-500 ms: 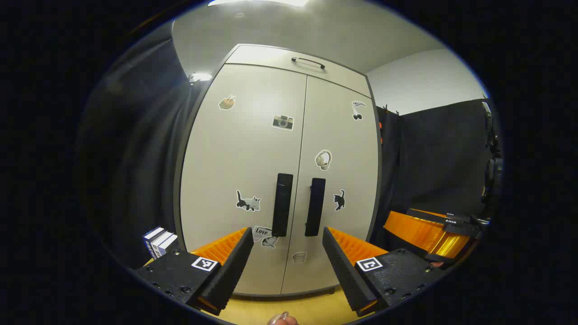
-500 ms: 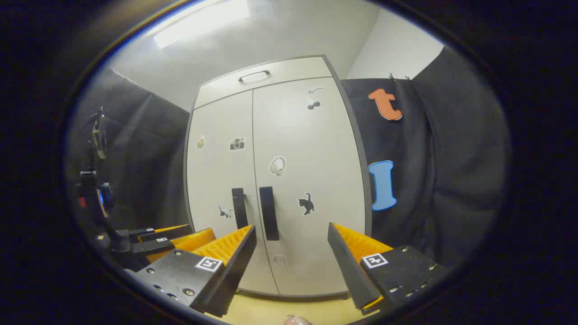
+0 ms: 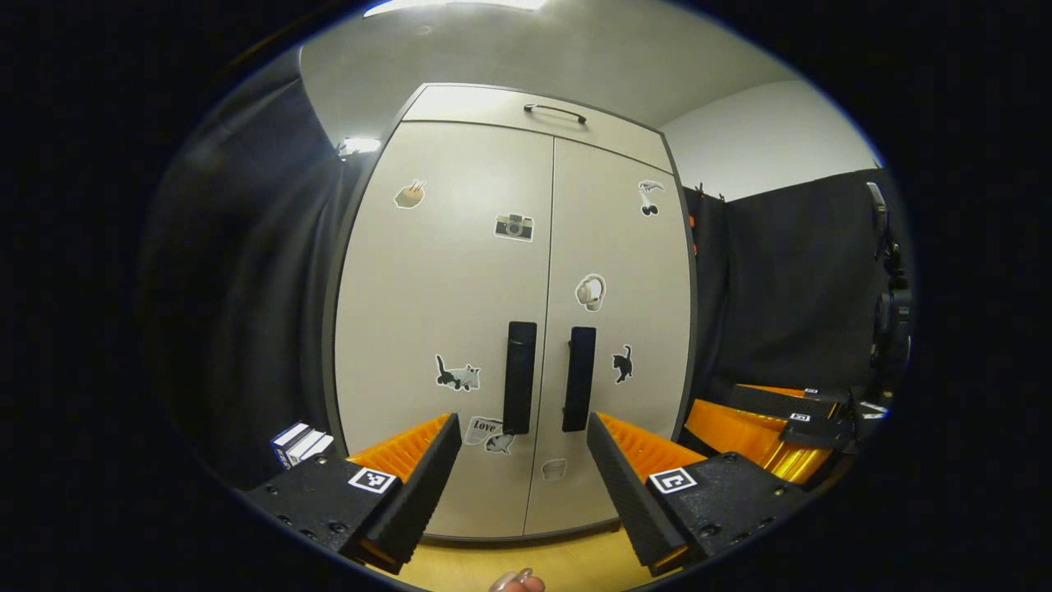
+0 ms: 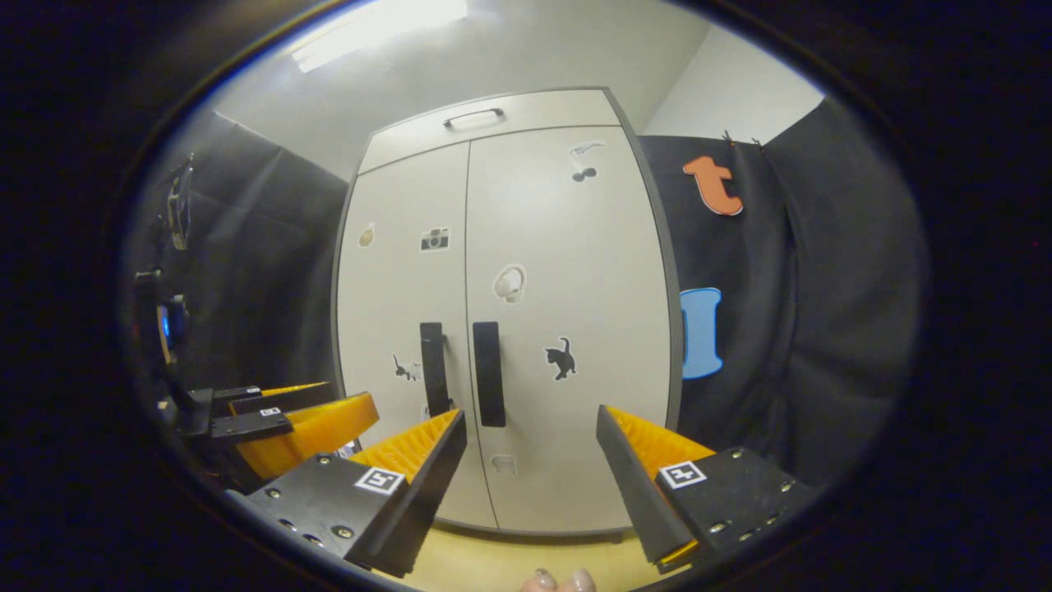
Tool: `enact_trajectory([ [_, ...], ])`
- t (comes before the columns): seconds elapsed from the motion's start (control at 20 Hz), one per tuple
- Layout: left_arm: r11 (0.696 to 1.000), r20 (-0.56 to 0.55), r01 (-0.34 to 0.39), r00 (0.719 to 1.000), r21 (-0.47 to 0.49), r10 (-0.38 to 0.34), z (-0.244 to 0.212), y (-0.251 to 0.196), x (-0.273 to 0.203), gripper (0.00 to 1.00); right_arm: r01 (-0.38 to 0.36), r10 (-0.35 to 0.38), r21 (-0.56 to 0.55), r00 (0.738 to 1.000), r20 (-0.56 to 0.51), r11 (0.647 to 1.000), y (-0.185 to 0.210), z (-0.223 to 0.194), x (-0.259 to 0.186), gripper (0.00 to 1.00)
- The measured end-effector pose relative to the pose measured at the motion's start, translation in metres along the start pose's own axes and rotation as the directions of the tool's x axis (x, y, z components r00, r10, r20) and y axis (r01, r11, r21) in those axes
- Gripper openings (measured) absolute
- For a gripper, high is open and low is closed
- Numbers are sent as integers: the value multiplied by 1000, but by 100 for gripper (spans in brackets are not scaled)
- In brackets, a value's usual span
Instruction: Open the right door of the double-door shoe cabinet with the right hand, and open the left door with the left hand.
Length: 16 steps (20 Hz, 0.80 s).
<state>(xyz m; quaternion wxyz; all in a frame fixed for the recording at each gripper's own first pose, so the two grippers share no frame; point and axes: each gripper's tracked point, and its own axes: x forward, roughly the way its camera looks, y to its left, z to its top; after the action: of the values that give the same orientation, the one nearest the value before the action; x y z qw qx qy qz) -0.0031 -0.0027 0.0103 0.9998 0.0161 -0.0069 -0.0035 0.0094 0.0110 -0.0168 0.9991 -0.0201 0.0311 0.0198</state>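
Observation:
A pale double-door shoe cabinet (image 3: 444,288) (image 4: 575,247) with stickers stands ahead, both doors closed. Two black vertical handles sit at the centre seam: the left door's handle (image 3: 519,376) (image 4: 432,367) and the right door's handle (image 3: 579,378) (image 4: 488,373). My left gripper (image 3: 522,460) is open, short of the cabinet, with both handles showing above the gap between its fingers. My right gripper (image 4: 530,460) is open too, also short of the doors, with the right handle just above its left finger. Each gripper appears in the other's view: right gripper (image 3: 781,419), left gripper (image 4: 288,419).
Above the doors runs a top panel with a slim handle (image 3: 555,112). Black cloth hangs on both sides of the cabinet. Several boxes (image 3: 300,444) stand at its lower left. The cabinet rests on a yellowish surface (image 3: 526,563). A fingertip (image 4: 559,582) shows at the bottom edge.
Both grippers have drawn slightly nearer the cabinet and shifted a little; the doors look a bit larger. Both doors stay closed and both grippers stay open.

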Motion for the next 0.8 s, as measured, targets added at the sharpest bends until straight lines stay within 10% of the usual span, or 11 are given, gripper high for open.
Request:
enact_trajectory([
  [0.8,999,10,-36,999,-20,36,5,9,7,96,-77,77,-1,996,-33,997,19,-9,21,97],
])
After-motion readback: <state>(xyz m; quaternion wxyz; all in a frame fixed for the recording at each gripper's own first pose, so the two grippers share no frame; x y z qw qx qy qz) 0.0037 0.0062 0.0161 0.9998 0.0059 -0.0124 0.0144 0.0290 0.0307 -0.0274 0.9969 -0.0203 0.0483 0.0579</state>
